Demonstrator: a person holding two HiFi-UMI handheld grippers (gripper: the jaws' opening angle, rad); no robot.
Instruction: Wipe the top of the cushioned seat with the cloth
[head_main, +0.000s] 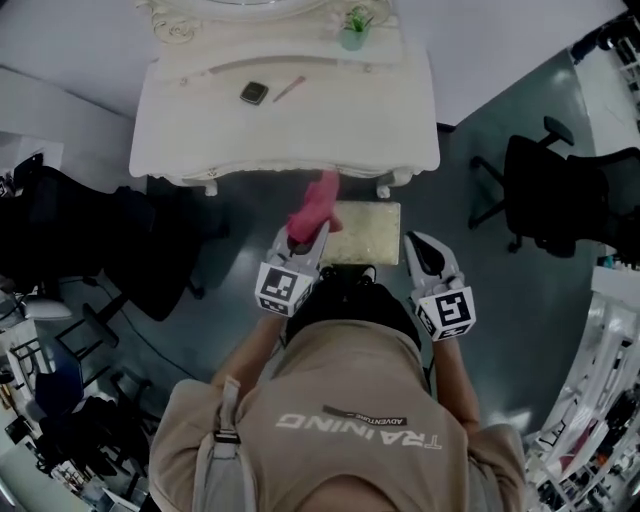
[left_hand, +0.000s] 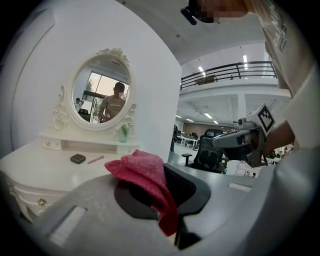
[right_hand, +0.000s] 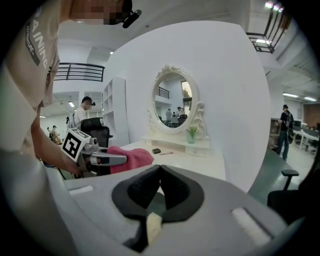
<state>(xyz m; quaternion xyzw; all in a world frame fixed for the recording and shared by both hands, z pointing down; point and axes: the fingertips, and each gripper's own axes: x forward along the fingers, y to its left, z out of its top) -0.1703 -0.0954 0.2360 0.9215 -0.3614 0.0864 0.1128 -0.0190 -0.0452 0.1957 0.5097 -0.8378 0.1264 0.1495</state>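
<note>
A pink cloth (head_main: 313, 205) is clamped in my left gripper (head_main: 316, 230), which is shut on it and held over the left edge of the beige cushioned seat (head_main: 368, 232). In the left gripper view the cloth (left_hand: 142, 172) bunches over the jaws and hangs down between them. My right gripper (head_main: 420, 242) hovers by the seat's right edge. Its jaws are shut tip to tip with nothing in them (right_hand: 160, 167), and a sliver of the beige seat (right_hand: 154, 226) shows below them. The right gripper view also catches the cloth (right_hand: 134, 158) in the left gripper.
The seat stands in front of a white vanity table (head_main: 285, 110) with an oval mirror (left_hand: 102, 92), a small dark box (head_main: 254, 93), a slim stick (head_main: 289, 88) and a little plant (head_main: 353, 28). Black office chairs (head_main: 545, 195) stand to the right and at the left (head_main: 120, 250).
</note>
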